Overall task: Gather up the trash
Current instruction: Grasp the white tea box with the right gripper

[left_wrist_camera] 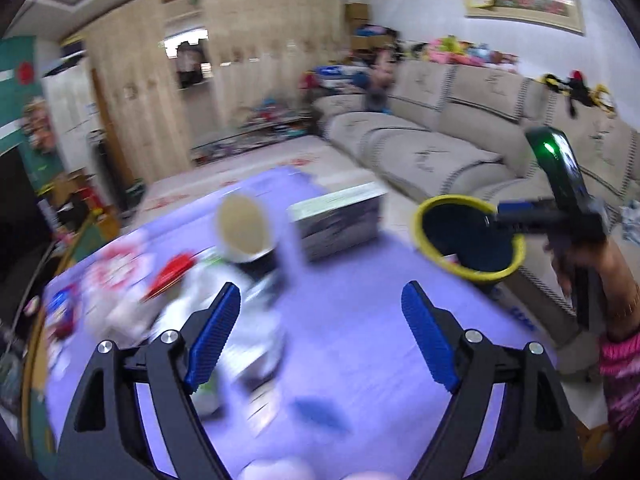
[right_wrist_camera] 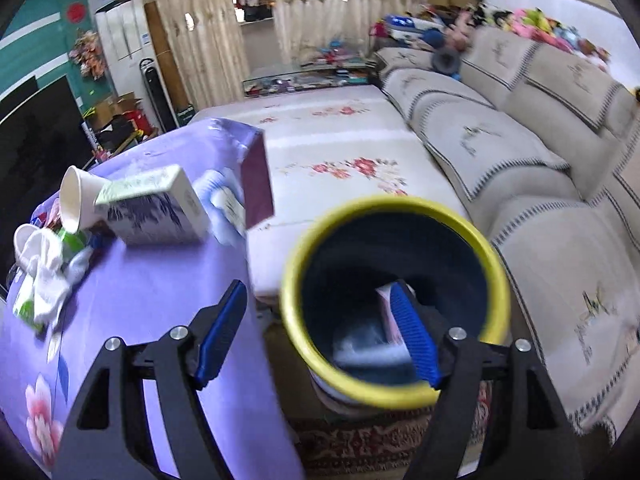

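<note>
Both jaws wide, empty. Right gripper over yellow-rimmed dark round bin beside the purple-clothed worktop — between pickups. Next: left gripper to the white paper cup — litter heaped far-left.

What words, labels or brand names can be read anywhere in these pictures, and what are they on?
None can be read.
Box on the purple table: printing too blurred.
Green and white packet beside the crumpled tissues: print too small.
Green wall panel: a red round sign, no legible letters.
</note>
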Demonstrator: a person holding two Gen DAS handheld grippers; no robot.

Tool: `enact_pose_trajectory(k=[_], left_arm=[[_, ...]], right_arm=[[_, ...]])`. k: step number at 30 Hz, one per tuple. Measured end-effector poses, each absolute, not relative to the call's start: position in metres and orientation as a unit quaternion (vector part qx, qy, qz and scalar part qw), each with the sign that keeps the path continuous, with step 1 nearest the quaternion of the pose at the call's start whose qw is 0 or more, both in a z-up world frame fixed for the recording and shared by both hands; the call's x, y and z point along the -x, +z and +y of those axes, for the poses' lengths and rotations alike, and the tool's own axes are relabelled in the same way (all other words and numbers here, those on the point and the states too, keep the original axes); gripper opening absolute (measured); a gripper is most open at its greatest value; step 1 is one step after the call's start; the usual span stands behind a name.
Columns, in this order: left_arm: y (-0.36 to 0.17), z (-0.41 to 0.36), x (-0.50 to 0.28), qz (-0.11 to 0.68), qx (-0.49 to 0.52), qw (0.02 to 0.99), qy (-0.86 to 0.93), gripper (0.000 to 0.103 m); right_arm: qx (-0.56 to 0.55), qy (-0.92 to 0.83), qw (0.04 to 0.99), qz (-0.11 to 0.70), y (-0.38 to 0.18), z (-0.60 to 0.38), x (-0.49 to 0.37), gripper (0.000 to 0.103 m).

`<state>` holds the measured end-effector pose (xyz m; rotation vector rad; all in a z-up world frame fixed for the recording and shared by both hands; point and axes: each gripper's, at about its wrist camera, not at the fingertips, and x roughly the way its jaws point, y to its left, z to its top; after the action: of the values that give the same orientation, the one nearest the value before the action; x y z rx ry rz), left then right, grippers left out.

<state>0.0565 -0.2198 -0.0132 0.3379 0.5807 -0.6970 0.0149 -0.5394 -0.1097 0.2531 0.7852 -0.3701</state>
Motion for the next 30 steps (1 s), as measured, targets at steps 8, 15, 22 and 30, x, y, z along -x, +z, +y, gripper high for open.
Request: enact_pose_trajectory(k=[8, 15, 22, 30], left_arm=[[-0.023, -0.132, -0.054, 0.292, -0.118, 0.912, -0.264, 0.084], [-0.034, -0.106, -0.051, 0.308, -0.091, 0.915, -0.246, 0.084], [-0.035, -0.110, -0.048, 0.305, -0.091, 0.916, -0.245, 0.085], [-0.035, -0.109, -0.047, 0.303, -0.092, 0.917, -0.244, 0.085]], right_arm=[[-0.123, -0.164, 0.888, 0.411, -0.134, -0.533, -0.111, 0.070], [-0.105, -0.126, 0.898, 0.409, -0.135, -0.504, -0.110, 0.070], [-0.092, -0.048, 0.907, 0.408, -0.123, -0.461, -0.098, 0.070], [-0.078, 0.032, 0.910, 0.406, -0.112, -0.414, -0.090, 0.071]])
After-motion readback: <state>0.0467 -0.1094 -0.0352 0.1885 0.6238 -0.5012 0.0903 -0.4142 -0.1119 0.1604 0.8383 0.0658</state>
